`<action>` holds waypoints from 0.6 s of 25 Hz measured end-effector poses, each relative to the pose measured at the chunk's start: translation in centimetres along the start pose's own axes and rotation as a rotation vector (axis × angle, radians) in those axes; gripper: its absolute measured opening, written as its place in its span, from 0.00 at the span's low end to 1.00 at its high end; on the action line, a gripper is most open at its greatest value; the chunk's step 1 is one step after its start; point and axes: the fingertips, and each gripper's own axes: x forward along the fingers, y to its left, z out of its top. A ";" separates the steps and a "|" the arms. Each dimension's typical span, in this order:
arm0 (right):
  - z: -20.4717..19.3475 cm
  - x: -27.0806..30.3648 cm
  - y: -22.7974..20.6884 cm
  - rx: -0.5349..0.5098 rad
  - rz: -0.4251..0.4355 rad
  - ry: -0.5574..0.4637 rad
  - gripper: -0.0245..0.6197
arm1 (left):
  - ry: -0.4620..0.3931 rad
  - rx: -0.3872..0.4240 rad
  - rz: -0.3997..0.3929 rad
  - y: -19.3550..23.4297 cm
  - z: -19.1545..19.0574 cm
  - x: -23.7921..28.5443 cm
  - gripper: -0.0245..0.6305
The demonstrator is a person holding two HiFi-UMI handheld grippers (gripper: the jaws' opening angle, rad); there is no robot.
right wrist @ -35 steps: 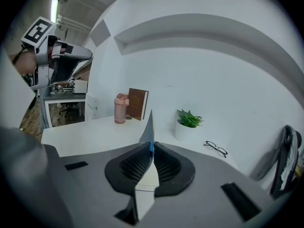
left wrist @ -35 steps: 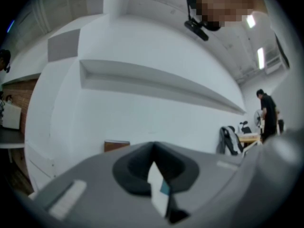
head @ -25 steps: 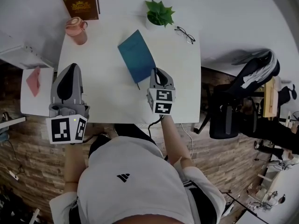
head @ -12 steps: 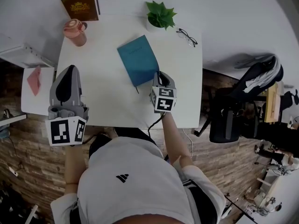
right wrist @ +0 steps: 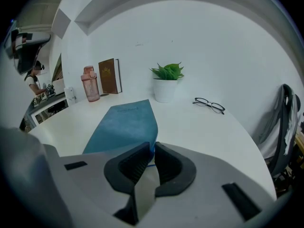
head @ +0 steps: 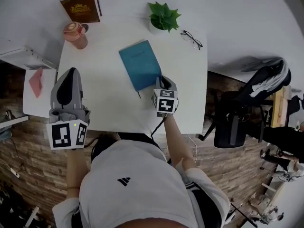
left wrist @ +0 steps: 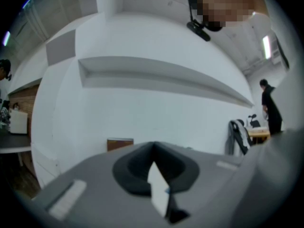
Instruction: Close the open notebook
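The notebook (right wrist: 126, 127) is found shut just ahead of the right gripper (right wrist: 151, 146), whose slightly parted jaws have just been opening at its near corner, so the corner should be freed fully before withdrawal.

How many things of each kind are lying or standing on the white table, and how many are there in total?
Notebook: 1, the teal notebook, closed
Book: 1, the brown book
Bottle: 1, the pink bottle
Plant: 1, the potted plant
Eyeglasses: 1, the eyeglasses
Total: 5
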 end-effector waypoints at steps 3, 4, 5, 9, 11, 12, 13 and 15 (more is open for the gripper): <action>-0.2 0.2 0.0 -0.010 0.000 0.011 0.09 | 0.001 0.001 -0.001 -0.2 -0.1 0.3 0.05; -0.2 0.3 0.0 -0.012 0.000 0.014 0.09 | 0.001 0.001 -0.001 -0.2 -0.1 0.4 0.05; -0.2 0.3 0.0 -0.012 0.000 0.016 0.09 | 0.001 0.001 -0.001 -0.2 -0.1 0.4 0.05; -0.2 0.3 -0.1 0.002 0.004 0.015 0.10 | -0.003 0.001 -0.003 -0.5 0.0 0.4 0.05; -0.2 0.2 -0.4 0.012 -0.008 0.009 0.13 | -0.005 0.003 -0.010 -0.6 0.1 0.3 0.05; -0.1 0.1 -0.7 0.014 -0.019 0.004 0.16 | -0.007 0.005 -0.014 -0.7 0.2 0.2 0.05; 0.0 -0.1 -0.9 0.013 -0.032 -0.004 0.20 | -0.010 0.005 -0.017 -0.6 0.2 0.1 0.05; 0.4 -0.7 -1.2 0.015 -0.055 -0.033 0.22 | -0.019 0.006 -0.020 -0.5 0.4 0.0 0.05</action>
